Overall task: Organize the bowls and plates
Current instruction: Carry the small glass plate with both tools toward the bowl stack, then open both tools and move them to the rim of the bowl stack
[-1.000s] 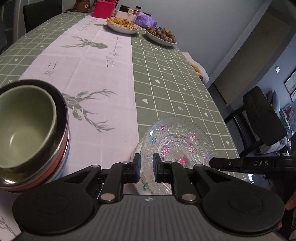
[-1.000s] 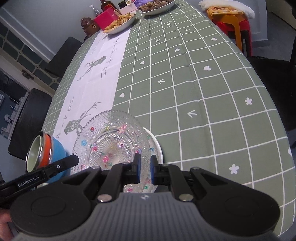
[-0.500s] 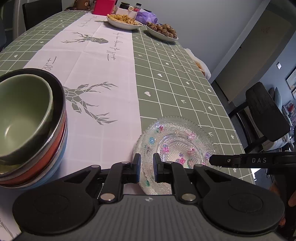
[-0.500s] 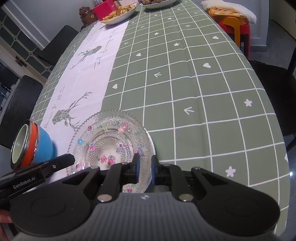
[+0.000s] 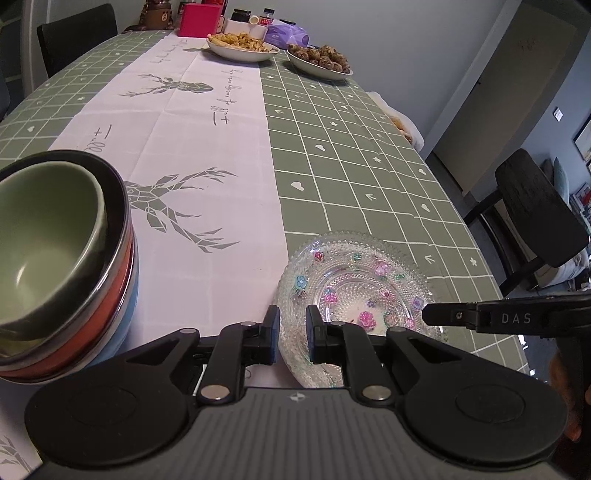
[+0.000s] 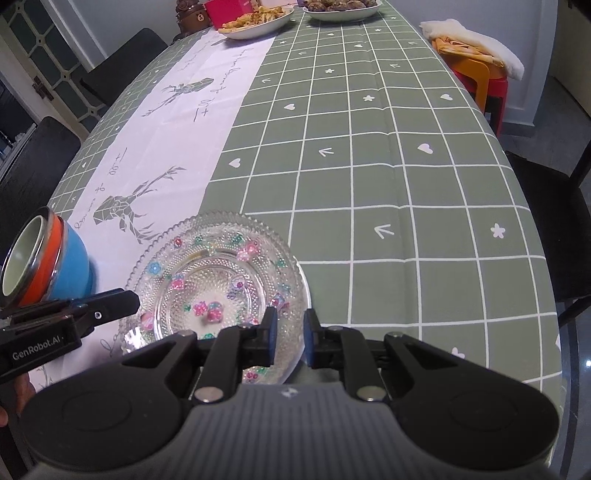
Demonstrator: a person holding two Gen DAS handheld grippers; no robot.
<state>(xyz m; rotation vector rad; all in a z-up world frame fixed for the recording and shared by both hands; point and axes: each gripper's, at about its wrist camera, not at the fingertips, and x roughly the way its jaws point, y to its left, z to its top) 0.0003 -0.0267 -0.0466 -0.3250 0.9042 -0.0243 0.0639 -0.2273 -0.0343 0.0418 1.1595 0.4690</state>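
A clear glass plate with coloured flowers (image 5: 354, 291) (image 6: 218, 280) lies on the tablecloth near the front edge. A white plate seems to lie under it. A stack of bowls, green in orange in blue (image 5: 55, 258) (image 6: 44, 266), stands to its left. My left gripper (image 5: 292, 334) sits at the plate's near left rim, jaws a narrow gap apart and empty. My right gripper (image 6: 287, 338) sits at the plate's near right rim, jaws also narrowly apart and empty. Each gripper shows in the other's view, the right (image 5: 480, 317) and the left (image 6: 92, 314).
Two dishes of food (image 5: 243, 46) (image 5: 319, 62) and a pink box (image 5: 199, 18) stand at the table's far end. Black chairs (image 5: 535, 210) (image 6: 33, 158) stand on both sides. A stool with cloth (image 6: 476, 59) stands beyond the right edge.
Both grippers have drawn back toward me and risen slightly. The glass plate now lies flat on the table, free of the jaws. The bowls have not moved.
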